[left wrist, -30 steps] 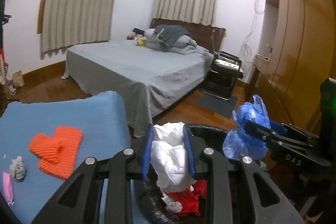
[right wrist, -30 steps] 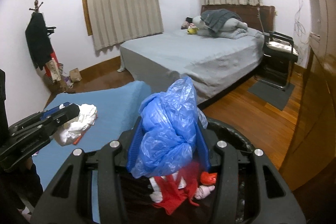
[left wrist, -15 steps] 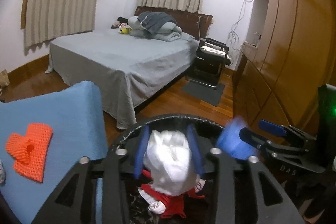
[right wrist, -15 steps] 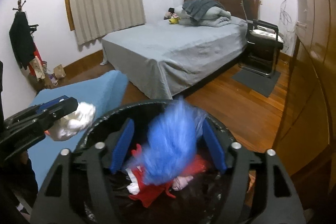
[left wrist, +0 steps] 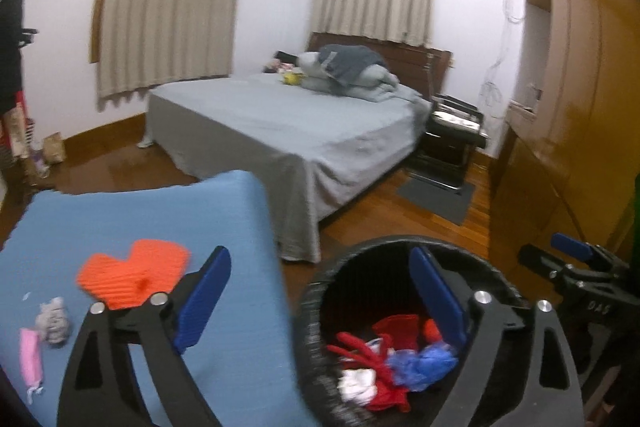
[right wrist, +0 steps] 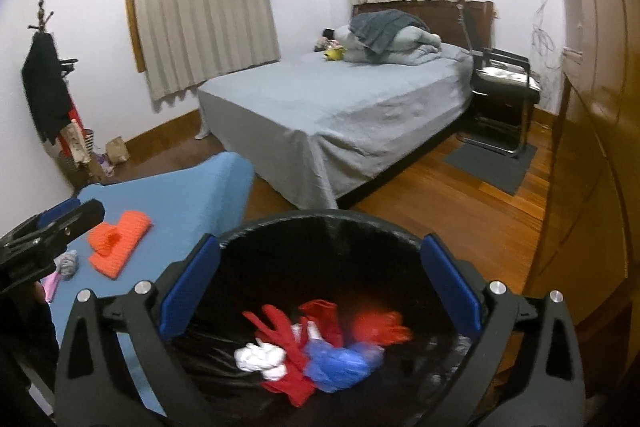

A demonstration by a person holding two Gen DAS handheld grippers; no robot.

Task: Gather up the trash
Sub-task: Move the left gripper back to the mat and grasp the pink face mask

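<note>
A grey bed [right wrist: 340,115] and a wooden wardrobe [right wrist: 592,155] fill the far part of the room; nearer, a blue-covered bench [left wrist: 132,227] stands just beside a black-lined bin [right wrist: 320,227]. In the bin lie a white wad [right wrist: 260,357], a blue bag [right wrist: 340,361] and red scraps [right wrist: 288,327]. On the bench are seen an orange knit piece [left wrist: 136,273], a small grey lump [left wrist: 52,319] and a pink strip [left wrist: 30,355]. The right gripper [right wrist: 320,291] is held over the bin, the left gripper [left wrist: 320,301] over the gap between bench and bin; the fingers of both have just been opening, are spread wide, and nothing is seen between them. The drop step is judged to be finished for this pair of items. The next move would call for a swing toward the bench, a descent over the grey lump or pink strip, and a narrow closing on thin, soft material. Whether the orange piece counts as trash cannot be told. The letters "DAS" are read faintly on the right gripper's body in the left view.
</note>
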